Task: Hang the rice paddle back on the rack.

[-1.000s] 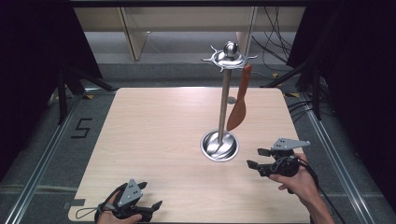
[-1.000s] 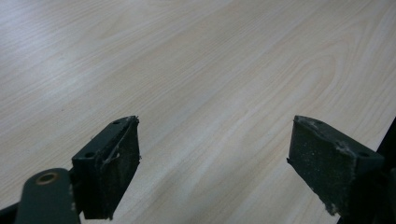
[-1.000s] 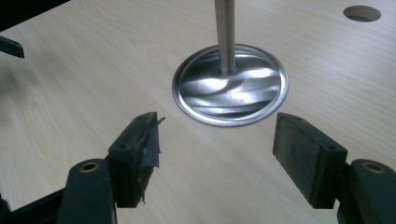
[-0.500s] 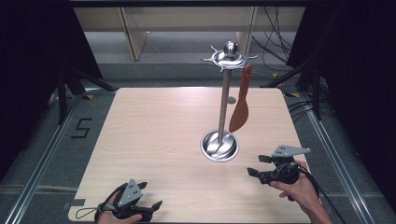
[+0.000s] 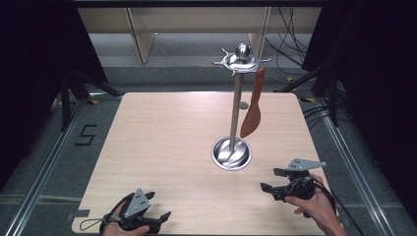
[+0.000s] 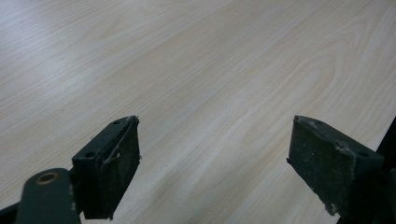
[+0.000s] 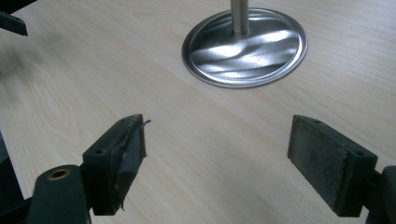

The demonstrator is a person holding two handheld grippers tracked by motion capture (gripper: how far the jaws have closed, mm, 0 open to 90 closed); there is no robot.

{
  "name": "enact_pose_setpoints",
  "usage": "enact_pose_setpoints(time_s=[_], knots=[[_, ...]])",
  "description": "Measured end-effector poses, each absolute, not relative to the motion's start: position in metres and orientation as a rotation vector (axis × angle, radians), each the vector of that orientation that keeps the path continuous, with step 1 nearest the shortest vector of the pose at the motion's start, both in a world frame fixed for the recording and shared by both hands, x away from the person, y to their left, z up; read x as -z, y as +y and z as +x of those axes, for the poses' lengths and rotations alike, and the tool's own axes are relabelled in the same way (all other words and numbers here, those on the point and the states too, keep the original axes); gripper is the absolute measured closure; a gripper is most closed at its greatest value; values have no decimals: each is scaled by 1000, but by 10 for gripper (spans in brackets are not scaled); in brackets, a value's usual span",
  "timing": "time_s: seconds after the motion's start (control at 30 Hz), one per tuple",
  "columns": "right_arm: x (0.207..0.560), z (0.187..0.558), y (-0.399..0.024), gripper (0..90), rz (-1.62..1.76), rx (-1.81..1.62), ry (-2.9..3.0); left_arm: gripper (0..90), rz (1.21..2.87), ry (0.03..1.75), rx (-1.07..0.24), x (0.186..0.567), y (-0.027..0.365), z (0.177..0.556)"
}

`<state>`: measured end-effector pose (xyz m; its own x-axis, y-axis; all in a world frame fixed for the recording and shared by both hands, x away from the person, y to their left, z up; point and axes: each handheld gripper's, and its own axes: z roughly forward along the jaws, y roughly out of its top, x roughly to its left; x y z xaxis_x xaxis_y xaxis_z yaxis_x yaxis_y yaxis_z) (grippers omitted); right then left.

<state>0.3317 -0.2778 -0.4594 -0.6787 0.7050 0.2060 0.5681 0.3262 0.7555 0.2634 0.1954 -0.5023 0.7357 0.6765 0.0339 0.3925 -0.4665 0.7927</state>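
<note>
While both hands rest at the near edge, the high view shows a pale wood tabletop [image 5: 162, 147] with a metal stand [image 5: 237, 108] right of centre: round shiny base [image 5: 231, 154], upright pole, hooked crown on top. A brown spatula [image 5: 252, 105] hangs from a crown hook on the stand's right side, blade down, clear of the tabletop and just beside the pole. The left gripper [image 5: 158, 206] sits at the near left edge, held by the left hand [image 5: 120, 223], fingers spread, nothing between them, pointing right. The right gripper [image 5: 271, 180] is near right, held by the right hand [image 5: 314, 204], fingers parted and empty, pointing left, near the base but apart from it. Grey plate on top of each. Floor has a "5" mark [image 5: 86, 135] left of the tabletop; cables lie on the floor at the back right.

Left gripper view: left gripper [image 6: 215, 163], two black fingers [image 6: 112, 163] wide apart, released, bare wood grain between and beyond them. Pads worn and scuffed.

Right gripper view: right gripper [image 7: 217, 161], fingers [image 7: 119, 158] wide apart, released, holding nothing. Left pad has frayed tape at its edge. The stand's base [image 7: 245, 46] lies ahead on the tabletop, pole rising from it, well clear of the fingers.
</note>
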Motion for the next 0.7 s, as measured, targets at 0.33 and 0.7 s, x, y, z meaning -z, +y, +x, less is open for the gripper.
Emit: enact_pose_setpoints(time_s=[0.33,0.7], knots=[[464,322,-279,186,1175,-1246,2460,158,2114,805,-442,502,195,263],[468,307,-284,174,1126,-1221,2459,158,2113,805,-442,502,195,263]])
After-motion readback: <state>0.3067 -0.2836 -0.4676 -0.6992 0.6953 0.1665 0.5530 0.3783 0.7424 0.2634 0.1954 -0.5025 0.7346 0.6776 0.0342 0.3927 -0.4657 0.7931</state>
